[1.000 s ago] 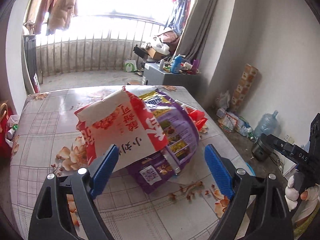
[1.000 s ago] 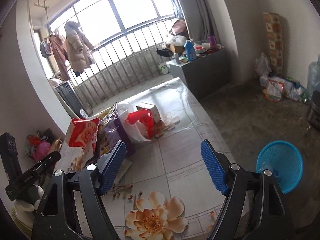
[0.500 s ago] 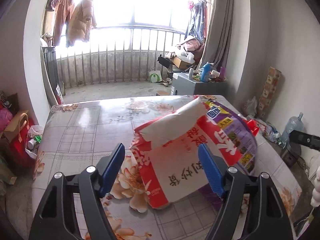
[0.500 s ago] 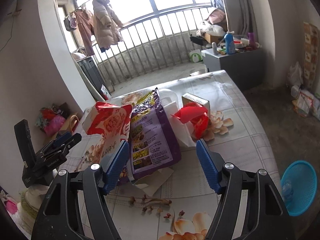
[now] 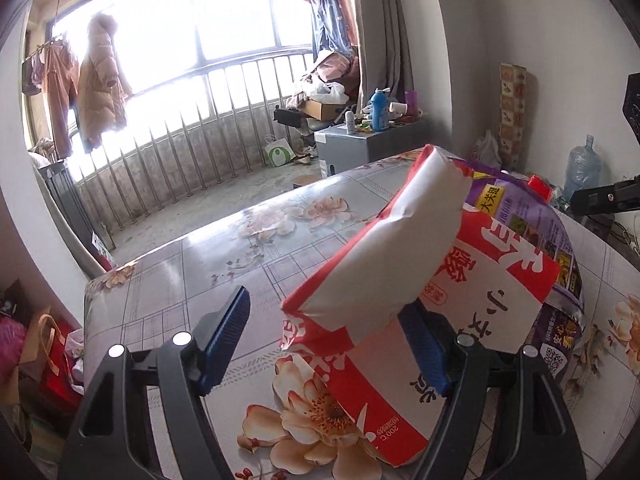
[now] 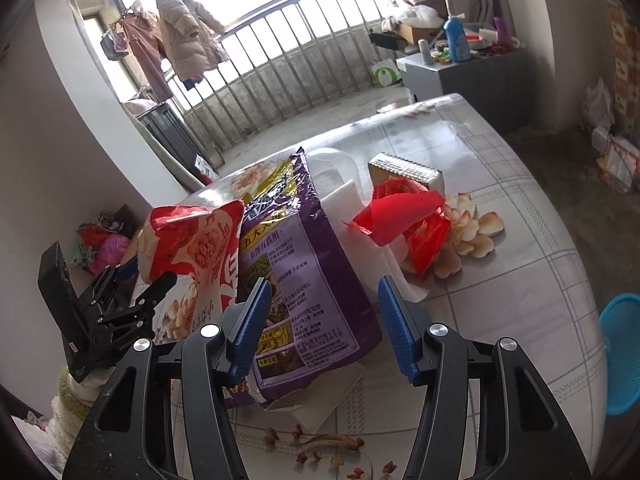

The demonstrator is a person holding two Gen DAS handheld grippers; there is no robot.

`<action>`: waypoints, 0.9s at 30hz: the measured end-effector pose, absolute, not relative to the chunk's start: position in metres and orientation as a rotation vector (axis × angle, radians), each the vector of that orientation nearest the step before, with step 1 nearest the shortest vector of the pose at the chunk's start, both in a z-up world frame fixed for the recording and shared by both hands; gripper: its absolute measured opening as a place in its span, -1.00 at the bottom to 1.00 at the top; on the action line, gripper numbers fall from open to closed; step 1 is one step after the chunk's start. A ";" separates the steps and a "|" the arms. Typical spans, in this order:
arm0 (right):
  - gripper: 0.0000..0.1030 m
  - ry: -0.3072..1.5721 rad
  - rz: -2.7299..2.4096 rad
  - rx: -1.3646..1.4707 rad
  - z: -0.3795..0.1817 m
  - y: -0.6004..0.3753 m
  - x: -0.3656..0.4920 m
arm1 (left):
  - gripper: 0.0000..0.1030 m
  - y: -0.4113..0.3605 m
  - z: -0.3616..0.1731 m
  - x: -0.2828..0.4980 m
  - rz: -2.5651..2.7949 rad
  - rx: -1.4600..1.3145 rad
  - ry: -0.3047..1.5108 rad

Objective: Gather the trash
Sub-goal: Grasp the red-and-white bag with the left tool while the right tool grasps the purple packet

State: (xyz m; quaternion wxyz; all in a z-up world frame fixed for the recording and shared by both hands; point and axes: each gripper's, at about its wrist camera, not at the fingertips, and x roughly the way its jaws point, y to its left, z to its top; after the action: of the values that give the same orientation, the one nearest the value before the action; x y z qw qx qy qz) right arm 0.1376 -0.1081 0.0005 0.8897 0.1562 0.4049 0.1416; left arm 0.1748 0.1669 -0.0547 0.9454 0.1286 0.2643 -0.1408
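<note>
A red and white snack bag point(image 5: 404, 280) lies on the floral table and partly covers a purple bag point(image 5: 532, 224). My left gripper point(image 5: 328, 344) is open; the red bag's corner lies between its fingers and hides part of the right finger. In the right wrist view the red bag point(image 6: 192, 248) and the purple bag point(image 6: 304, 276) lie side by side, with a crumpled red wrapper point(image 6: 408, 220) and a small box point(image 6: 404, 170) behind. My right gripper point(image 6: 320, 328) is open, its fingers either side of the purple bag's lower end. The left gripper point(image 6: 132, 292) shows at the left.
A blue basket point(image 6: 620, 356) stands on the floor right of the table point(image 6: 520, 208). A clear plastic cup point(image 6: 332, 164) and white paper lie behind the purple bag. A grey cabinet point(image 6: 472, 72) with bottles stands by the balcony railing. Bags sit on the floor at left.
Both grippers have moved closer to the bags. The left gripper has shifted left, so the red bag now lies over its right finger. The right gripper now straddles the purple bag.
</note>
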 end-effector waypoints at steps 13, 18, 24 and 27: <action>-0.30 0.912 0.309 0.390 -0.009 -0.111 0.143 | -0.27 0.172 -0.056 0.185 -0.314 0.217 0.551; -0.46 0.925 0.313 0.374 -0.010 -0.109 0.140 | -0.46 0.180 -0.056 0.186 -0.310 0.177 0.557; -0.22 0.907 0.327 0.376 -0.006 -0.109 0.140 | -0.49 0.182 -0.056 0.185 -0.307 0.164 0.554; -0.10 0.898 0.342 0.382 -0.007 -0.107 0.147 | -0.49 0.181 -0.058 0.184 -0.307 0.170 0.559</action>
State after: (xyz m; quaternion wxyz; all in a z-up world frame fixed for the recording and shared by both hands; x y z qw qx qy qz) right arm 0.1466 -0.1066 -0.0067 0.8693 0.1827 0.4293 0.1633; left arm 0.1842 0.1813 -0.0580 0.9461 0.0835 0.2743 -0.1508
